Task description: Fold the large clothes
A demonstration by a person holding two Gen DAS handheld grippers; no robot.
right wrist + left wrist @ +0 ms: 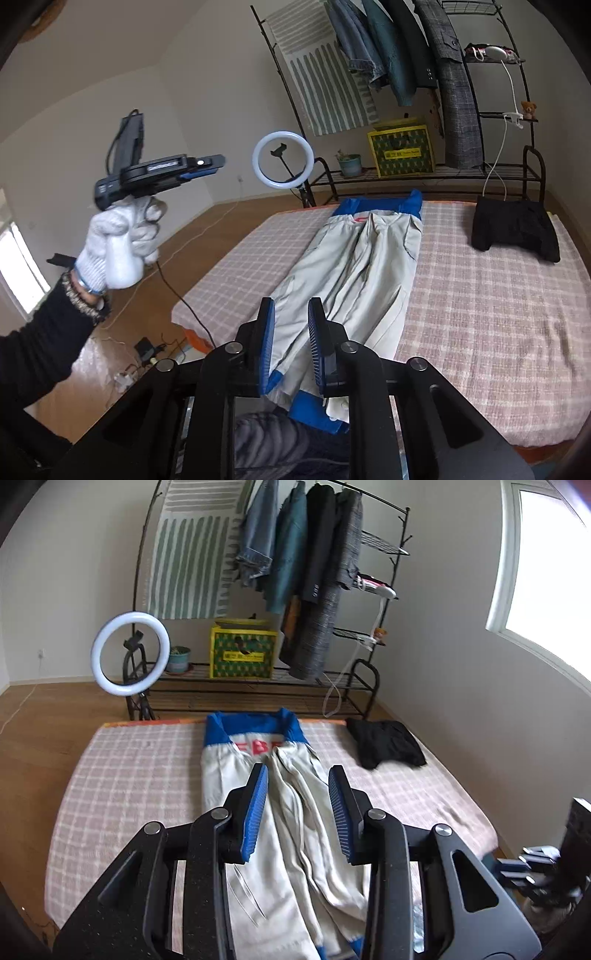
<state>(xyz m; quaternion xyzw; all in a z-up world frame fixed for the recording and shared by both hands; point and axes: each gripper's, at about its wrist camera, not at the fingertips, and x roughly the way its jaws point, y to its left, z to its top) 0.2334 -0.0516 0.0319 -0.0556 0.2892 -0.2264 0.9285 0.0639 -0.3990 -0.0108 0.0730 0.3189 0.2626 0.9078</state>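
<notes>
Checked bed carries our white-and-blue garment, folded lengthwise. We hold left tool and right tool above it, both released, gripping nothing.

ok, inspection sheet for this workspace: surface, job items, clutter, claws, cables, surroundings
Surface: pink checked bed cover, flat.
Job's things: grey-white jacket with blue trim laid lengthwise, sides folded in; black folded garment at far right corner.
Clutter: nothing seen on the bed.
Claws: left claw and right claw open, empty, above the jacket.
Cables: black cable on the floor.
Surroundings: black metal clothes rack, white ring light, yellow box.
</notes>
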